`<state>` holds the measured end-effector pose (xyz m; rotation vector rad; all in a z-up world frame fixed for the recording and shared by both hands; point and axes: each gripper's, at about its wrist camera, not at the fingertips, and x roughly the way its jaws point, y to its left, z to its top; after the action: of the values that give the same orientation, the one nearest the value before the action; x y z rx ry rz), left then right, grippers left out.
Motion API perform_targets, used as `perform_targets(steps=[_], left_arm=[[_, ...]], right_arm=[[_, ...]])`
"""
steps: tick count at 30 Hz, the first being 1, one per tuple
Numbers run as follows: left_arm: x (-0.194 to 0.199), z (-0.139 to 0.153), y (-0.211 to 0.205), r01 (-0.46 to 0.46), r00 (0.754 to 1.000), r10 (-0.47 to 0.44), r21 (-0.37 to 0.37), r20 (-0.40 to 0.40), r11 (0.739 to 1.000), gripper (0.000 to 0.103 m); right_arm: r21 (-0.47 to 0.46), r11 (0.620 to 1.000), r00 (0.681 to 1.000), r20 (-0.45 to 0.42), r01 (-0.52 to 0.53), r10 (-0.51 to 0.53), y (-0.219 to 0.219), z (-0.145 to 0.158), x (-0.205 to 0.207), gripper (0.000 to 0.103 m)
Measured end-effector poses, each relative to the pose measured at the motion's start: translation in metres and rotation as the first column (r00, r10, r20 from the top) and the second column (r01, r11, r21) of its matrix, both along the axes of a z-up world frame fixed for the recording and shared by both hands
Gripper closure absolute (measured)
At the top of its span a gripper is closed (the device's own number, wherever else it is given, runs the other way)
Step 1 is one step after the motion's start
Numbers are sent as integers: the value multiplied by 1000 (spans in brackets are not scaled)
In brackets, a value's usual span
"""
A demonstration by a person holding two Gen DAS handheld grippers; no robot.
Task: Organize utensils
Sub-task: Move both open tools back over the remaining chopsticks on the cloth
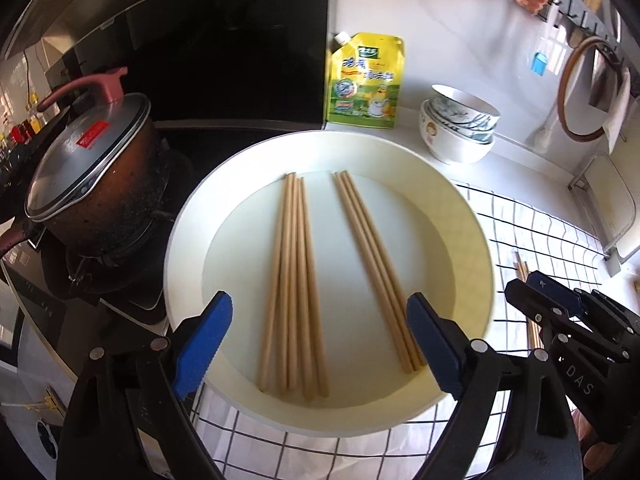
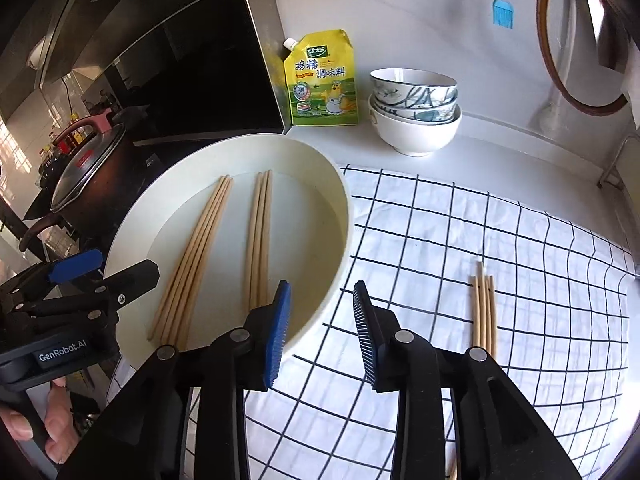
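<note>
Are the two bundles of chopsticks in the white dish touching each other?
Apart. The left wrist view shows bare dish floor running the whole way between the left bundle and the right bundle.

left tool (image 1: 320,344): jaws spread wide, nothing between pads, angled steeply down | right tool (image 2: 320,336): jaws partly apart, empty, angled down | person's hand (image 2: 36,428): grips left tool's handle, near left

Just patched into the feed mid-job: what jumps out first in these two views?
The big cream tray fills the middle, with two bundles of wooden chopsticks lying side by side in it. More loose chopsticks lie on the checked cloth to its right. Both grippers, left gripper and right gripper, hang open and empty.
</note>
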<state>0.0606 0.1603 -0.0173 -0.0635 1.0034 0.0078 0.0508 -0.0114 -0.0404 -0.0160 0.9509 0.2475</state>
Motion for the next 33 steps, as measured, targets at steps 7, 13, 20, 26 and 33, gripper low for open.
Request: perform_targets(steps=[7,13,20,26,33], left_arm=[[-15,9,-36,57,998,-57,-17,38,998,10],[-28,13,-67,107,991,-105,-30,77,994,7],[-42,10,-103,160,985,-155,-57,82,985,6],[-53,-2,-129,168,984,-164,-65,68,984,6],[-55,-29,-151,159,987,-160,-59,-2,985,6]], right_arm=[[16,998,998,7,54,-54,-42,2,-22,58],[13,993,993,7,114,-114,-79,-2,-42,52],[-22,984,984,-1,177,-178,-125,-13,-66,48],[-40,977,977,-39,209,-210,-156,-35,-75,48],[-56,979,975,-91,197,-202,-169,-67,-72,48]])
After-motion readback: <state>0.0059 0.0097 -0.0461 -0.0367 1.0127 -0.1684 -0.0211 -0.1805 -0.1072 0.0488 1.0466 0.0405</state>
